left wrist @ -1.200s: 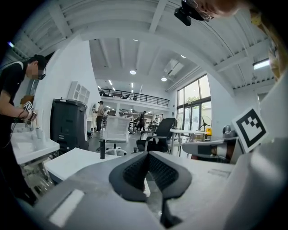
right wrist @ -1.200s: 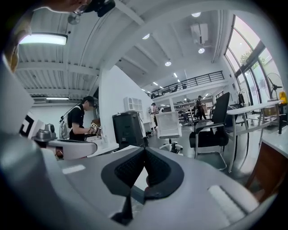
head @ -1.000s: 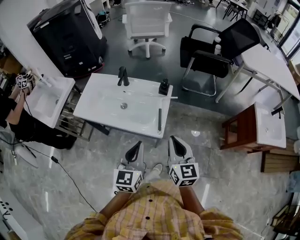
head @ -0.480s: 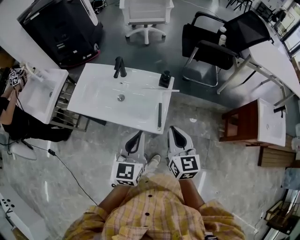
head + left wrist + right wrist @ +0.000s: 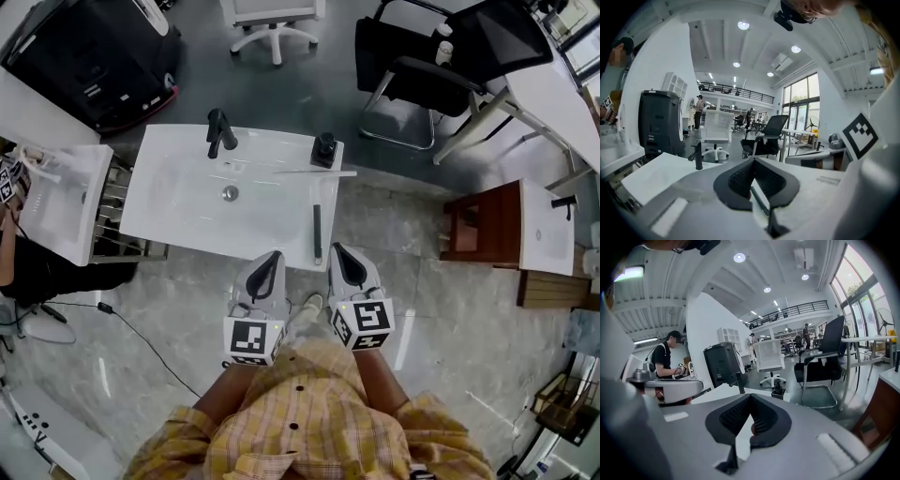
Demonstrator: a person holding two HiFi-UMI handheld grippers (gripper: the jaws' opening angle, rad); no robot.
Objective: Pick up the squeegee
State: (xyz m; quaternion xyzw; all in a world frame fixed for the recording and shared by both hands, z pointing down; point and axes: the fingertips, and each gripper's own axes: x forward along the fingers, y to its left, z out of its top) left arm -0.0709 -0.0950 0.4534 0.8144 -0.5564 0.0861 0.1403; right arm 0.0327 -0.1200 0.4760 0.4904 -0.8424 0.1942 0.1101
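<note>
Head view: the squeegee (image 5: 317, 232) lies along the counter's (image 5: 178, 216) right edge, just ahead of the left tool (image 5: 272, 261) and right tool (image 5: 341, 262). Left gripper view: jaws together, empty, squeegee beyond. Right gripper view: jaws likewise together, empty. Probably the approach step; next, a tool must spread over it.

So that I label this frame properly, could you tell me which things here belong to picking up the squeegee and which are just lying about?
For the job:
squeegee, lying on the white sink top
left hand-held gripper
right hand-held gripper

Just lying about:
black faucet
small black object
white office chair
black chair
</note>
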